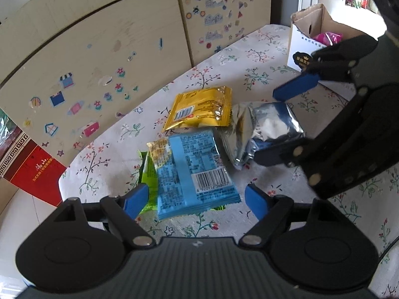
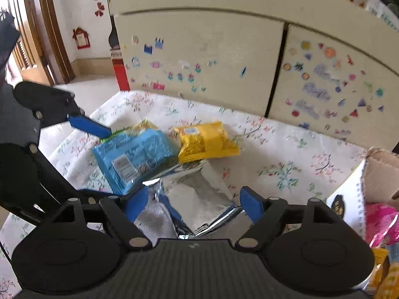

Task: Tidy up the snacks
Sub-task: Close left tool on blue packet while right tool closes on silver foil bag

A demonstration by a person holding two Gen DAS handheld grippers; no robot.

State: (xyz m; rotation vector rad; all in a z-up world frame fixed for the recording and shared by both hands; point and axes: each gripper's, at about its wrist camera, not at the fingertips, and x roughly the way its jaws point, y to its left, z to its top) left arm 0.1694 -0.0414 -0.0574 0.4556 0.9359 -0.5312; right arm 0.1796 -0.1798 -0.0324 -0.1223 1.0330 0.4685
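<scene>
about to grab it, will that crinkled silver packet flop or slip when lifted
The silver packet looks creased and puffy, so it is probably light and will crumple rather than stay stiff. Its glossy foil may slide between the right gripper fingers.

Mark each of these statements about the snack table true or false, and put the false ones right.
1. The blue packet lies barcode side up. True.
2. The cardboard box holds nothing. False: a pink packet lies inside it.
3. The silver packet sits between the right gripper and its open jaws. True.
4. The yellow packet is inside the box. False: it lies on the floral tablecloth, beyond the blue packet.
5. The left gripper is clamped on the yellow packet. False: its jaws stand open either side of the blue packet's near end.
</scene>
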